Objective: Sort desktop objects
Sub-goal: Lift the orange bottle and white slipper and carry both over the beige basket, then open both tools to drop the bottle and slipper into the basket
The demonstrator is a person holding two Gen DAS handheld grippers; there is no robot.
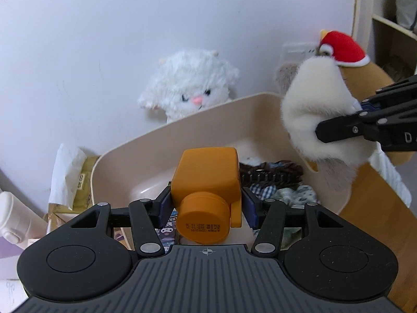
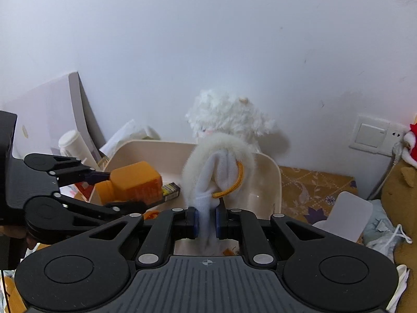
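Observation:
My left gripper [image 1: 207,207] is shut on an orange bottle [image 1: 208,172], cap towards the camera, held over a beige bin [image 1: 182,122]. The right wrist view shows the same bottle [image 2: 133,180] at the left, above the bin's [image 2: 276,182] near left corner. My right gripper [image 2: 207,220] is shut on the white cloth end of a cream plush toy [image 2: 216,164] with an orange cord loop, over the bin's middle. In the left wrist view the plush toy [image 1: 312,99] hangs at the right, with the right gripper [image 1: 341,120] reaching in from the edge.
A fluffy white plush cat [image 1: 190,86] leans on the wall behind the bin. Dark and checked fabrics [image 1: 273,177] lie inside it. A tissue box [image 1: 78,182] and a white tube [image 1: 13,219] stand left. A brown plush with a red hat [image 1: 344,47] sits right, near a wall socket [image 2: 370,133].

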